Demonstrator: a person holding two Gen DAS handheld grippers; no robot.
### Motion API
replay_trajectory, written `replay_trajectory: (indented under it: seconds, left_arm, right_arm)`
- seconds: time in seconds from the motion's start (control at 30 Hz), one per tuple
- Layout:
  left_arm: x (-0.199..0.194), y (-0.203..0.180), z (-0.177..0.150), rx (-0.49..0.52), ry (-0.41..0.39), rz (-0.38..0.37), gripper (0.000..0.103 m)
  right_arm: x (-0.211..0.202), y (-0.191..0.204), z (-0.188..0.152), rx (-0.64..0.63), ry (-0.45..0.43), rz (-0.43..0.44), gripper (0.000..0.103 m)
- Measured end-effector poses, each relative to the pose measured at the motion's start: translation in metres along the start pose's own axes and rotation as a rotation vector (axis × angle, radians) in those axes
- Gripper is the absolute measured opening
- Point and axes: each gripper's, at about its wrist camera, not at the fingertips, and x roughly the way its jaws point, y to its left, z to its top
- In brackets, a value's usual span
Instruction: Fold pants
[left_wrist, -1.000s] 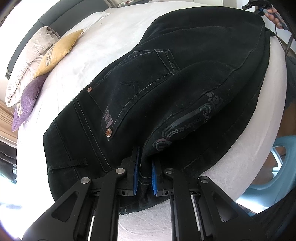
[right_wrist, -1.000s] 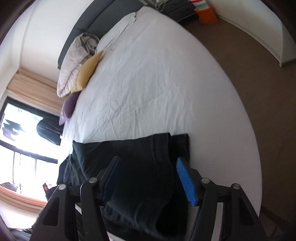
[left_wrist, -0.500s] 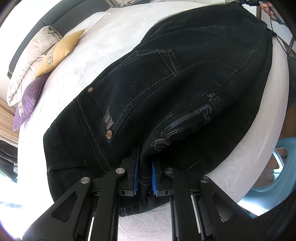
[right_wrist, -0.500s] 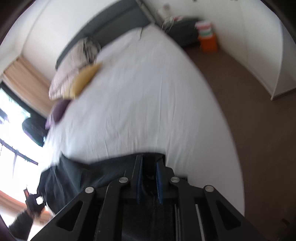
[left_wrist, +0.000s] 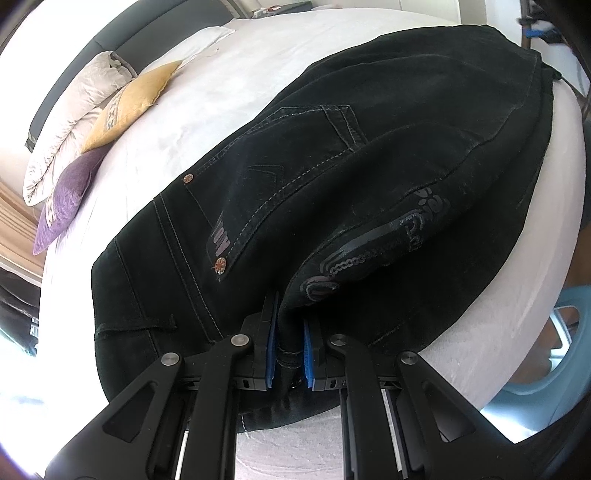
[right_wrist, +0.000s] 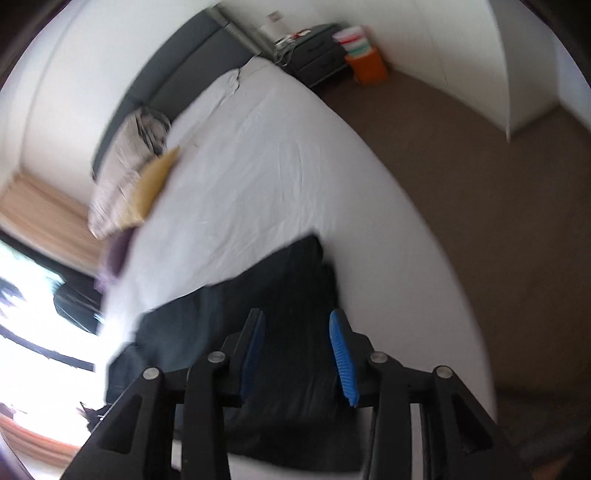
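- Half a second ago the right tool (right_wrist: 297, 354) had its blue pads (right_wrist: 342, 356) nearly together on the dark cloth; now they stand wide apart with nothing between them, and the black pants (right_wrist: 258, 317) lie below and ahead of it.
- Left tool (left_wrist: 289, 345) has not shifted: its blue pads (left_wrist: 271, 350) are pressed in on a thick folded edge of the pants (left_wrist: 332, 192), gripping it between them.
- Left wrist view alone shows the cloth in detail: a back pocket with pale stitching and copper rivets ahead and left of the tool, and a grey printed design ahead and right of it.
- From that tool the pants spread forward across the white bed (left_wrist: 221, 92), reaching its far right edge.
- Far ahead and left of the left tool, a white pillow (left_wrist: 70, 136), a yellow cushion (left_wrist: 129, 107) and a purple cushion (left_wrist: 62, 206) lie in a row.
- Right wrist view, which is blurred, alone shows the room: brown floor (right_wrist: 480, 184) to the right of the tool, and far ahead a dark nightstand (right_wrist: 317, 55) with an orange bin (right_wrist: 369, 66) beside it.
- In that view the bare white sheet of the bed (right_wrist: 277, 166) stretches ahead of the pants to a dark headboard (right_wrist: 177, 59).
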Motion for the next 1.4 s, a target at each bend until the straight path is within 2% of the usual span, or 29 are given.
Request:
replay_trajectory:
  seconds: [0.1, 0.2, 0.3, 0.37, 0.5, 0.63, 0.7, 0.77, 0.83, 1.13, 1.23, 1.4]
  left_arm:
    - [0.0, 0.004, 0.001, -0.009, -0.002, -0.002, 0.01]
    - [0.0, 0.006, 0.001, -0.008, 0.001, 0.001, 0.01]
    - [0.0, 0.007, 0.003, -0.004, 0.002, 0.005, 0.01]
    - [0.0, 0.006, 0.002, -0.008, -0.003, 0.008, 0.01]
    - [0.001, 0.006, -0.001, -0.022, -0.015, 0.008, 0.01]
    - [0.0, 0.007, -0.003, -0.027, -0.024, 0.004, 0.01]
    - [0.001, 0.008, -0.005, -0.028, -0.026, 0.004, 0.01]
    - [0.001, 0.009, -0.006, -0.029, -0.025, 0.005, 0.01]
    - [0.001, 0.009, -0.006, -0.03, -0.023, 0.006, 0.01]
    - [0.001, 0.007, 0.003, -0.009, -0.008, 0.009, 0.009]
    - [-0.003, 0.006, 0.003, -0.002, -0.017, -0.002, 0.008]
    - [-0.012, -0.003, 0.0, 0.056, -0.048, -0.019, 0.008]
  right_arm:
    - [0.005, -0.008, -0.036, 0.138, 0.032, 0.081, 0.04]
    - [0.027, -0.013, -0.062, 0.266, 0.066, 0.079, 0.04]
    - [0.045, -0.01, -0.064, 0.32, 0.087, 0.086, 0.044]
    - [0.05, -0.009, -0.061, 0.357, 0.079, 0.059, 0.047]
    - [0.054, -0.009, -0.054, 0.42, 0.04, 0.065, 0.047]
    - [0.057, -0.024, -0.058, 0.497, -0.013, 0.15, 0.046]
    - [0.059, -0.026, -0.06, 0.495, -0.031, 0.161, 0.035]
    - [0.057, -0.026, -0.061, 0.466, -0.047, 0.139, 0.012]
    - [0.053, -0.024, -0.063, 0.423, -0.072, 0.098, 0.007]
    - [0.008, 0.017, -0.066, 0.228, -0.204, 0.029, 0.005]
    - [-0.002, 0.012, -0.069, 0.249, -0.213, 0.046, 0.004]
    - [-0.007, -0.013, -0.084, 0.305, -0.215, 0.026, 0.004]
